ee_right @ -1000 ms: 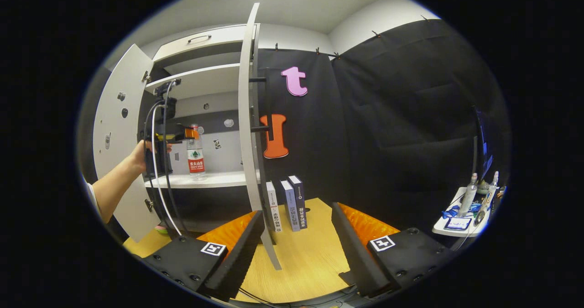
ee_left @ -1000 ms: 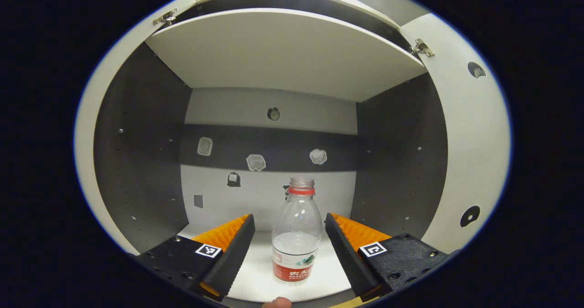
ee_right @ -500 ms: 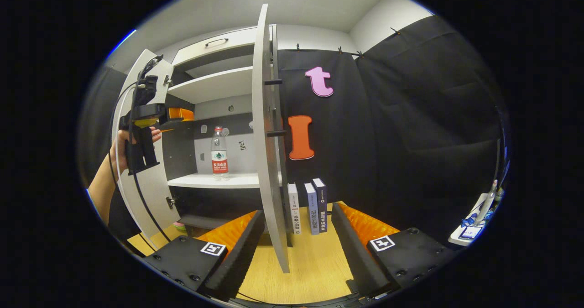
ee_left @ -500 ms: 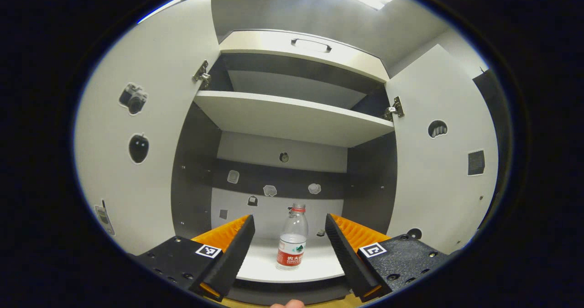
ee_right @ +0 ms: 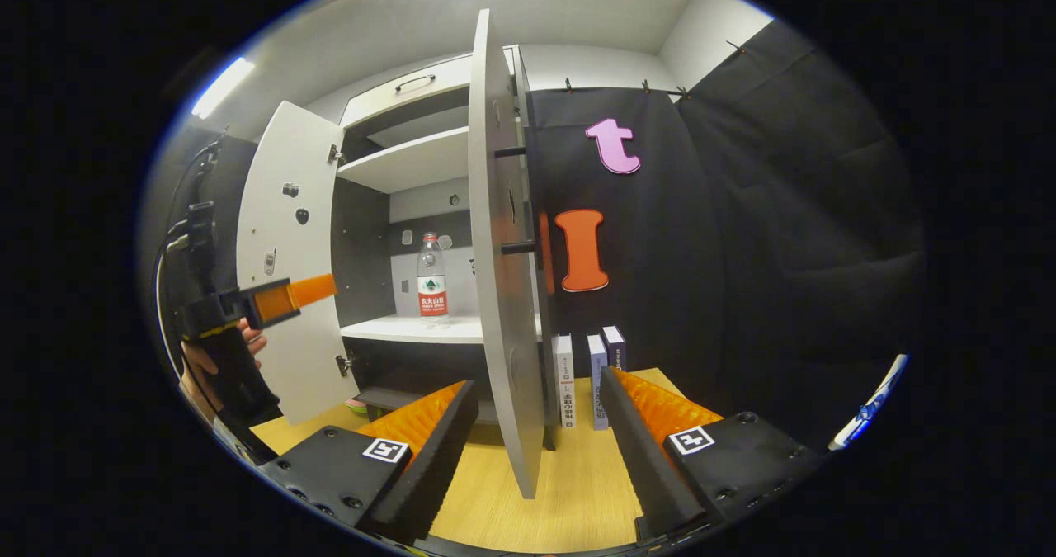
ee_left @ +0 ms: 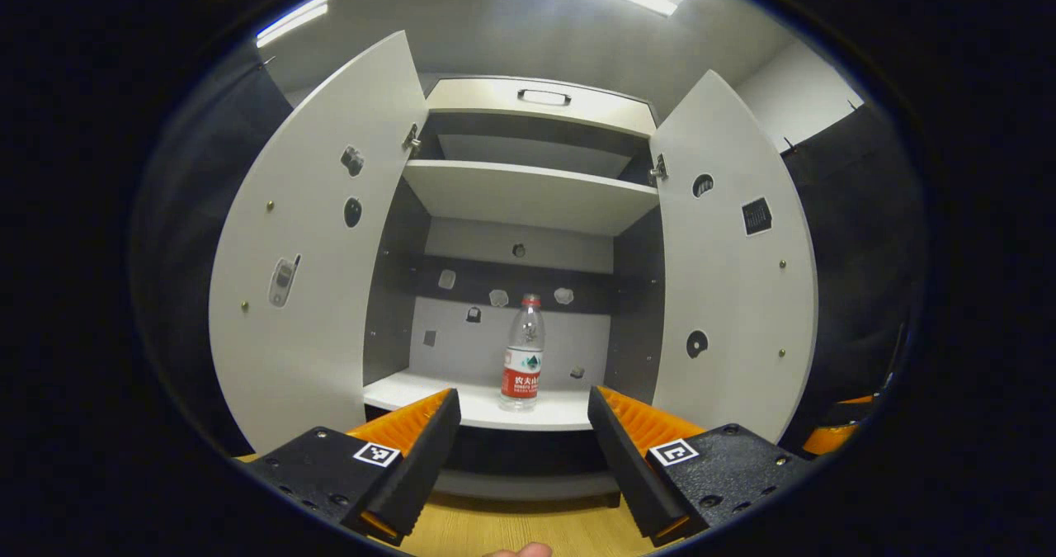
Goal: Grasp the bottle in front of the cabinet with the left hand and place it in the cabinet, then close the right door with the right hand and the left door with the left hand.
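A clear plastic bottle (ee_left: 522, 353) with a red label stands upright on the cabinet's lower white shelf (ee_left: 462, 400); it is also the bottle (ee_right: 431, 277) in the right gripper view. Both cabinet doors stand open: the left door (ee_left: 313, 260) and the right door (ee_left: 730, 276). My left gripper (ee_left: 524, 458) is open, well back from the shelf, with nothing between its fingers. My right gripper (ee_right: 536, 458) is open near the edge of the right door (ee_right: 499, 252), which stands between its fingers without touching them. The left gripper (ee_right: 280, 297), held by a hand, appears at the left.
Several books (ee_right: 586, 371) stand upright on the wooden table (ee_right: 569, 491) beside the cabinet. An upper shelf (ee_left: 528, 194) and a top drawer with a handle (ee_left: 544, 95) sit above. Black cloth wall lies to the right.
My left gripper has drawn back out of the cabinet, leaving the bottle standing on the shelf. My right gripper has shifted closer to the right door's edge.
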`<state>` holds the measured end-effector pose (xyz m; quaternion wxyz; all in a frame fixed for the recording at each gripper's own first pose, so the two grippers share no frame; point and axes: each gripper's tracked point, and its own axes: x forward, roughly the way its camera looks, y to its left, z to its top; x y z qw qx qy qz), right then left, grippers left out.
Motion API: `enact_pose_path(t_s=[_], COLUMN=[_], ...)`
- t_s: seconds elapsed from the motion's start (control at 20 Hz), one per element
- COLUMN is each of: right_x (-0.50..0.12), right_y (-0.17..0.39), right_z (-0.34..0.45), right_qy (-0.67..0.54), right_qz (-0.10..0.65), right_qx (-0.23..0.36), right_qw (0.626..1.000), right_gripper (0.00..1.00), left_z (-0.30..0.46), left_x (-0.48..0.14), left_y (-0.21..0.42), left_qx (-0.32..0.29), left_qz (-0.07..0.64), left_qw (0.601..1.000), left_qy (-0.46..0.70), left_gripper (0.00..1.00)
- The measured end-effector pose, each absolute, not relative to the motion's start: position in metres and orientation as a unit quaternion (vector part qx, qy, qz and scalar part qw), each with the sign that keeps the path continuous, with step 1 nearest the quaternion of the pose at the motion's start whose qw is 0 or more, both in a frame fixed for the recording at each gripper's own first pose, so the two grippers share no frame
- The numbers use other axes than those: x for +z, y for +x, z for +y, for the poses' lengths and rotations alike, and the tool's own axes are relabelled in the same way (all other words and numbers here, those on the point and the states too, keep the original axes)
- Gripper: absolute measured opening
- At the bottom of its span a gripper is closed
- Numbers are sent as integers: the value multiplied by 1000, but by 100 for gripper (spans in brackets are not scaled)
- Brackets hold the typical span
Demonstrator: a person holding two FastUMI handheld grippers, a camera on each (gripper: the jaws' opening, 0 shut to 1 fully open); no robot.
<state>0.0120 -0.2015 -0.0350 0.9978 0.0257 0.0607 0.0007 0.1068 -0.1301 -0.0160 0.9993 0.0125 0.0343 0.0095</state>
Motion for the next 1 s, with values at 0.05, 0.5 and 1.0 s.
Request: enact_pose_path(t_s=[0.05,0.5,1.0], right_x=[-36,42,115], right_y=[13,49,96], right_z=[-206,-291,-276], right_qy=[29,20,0], right_qz=[61,-4,-21], right_qx=[-6,-117,-123], right_qw=[998,993,992], right_gripper=[98,98,98], left_z=[-131,-120,-81], left_x=[-25,-56,-59], left_y=[100,94,104], left_qx=[18,29,18], left_qz=[36,52,59], left_qw=[999,998,998], left_qy=[5,21,13], left_gripper=[95,94,95])
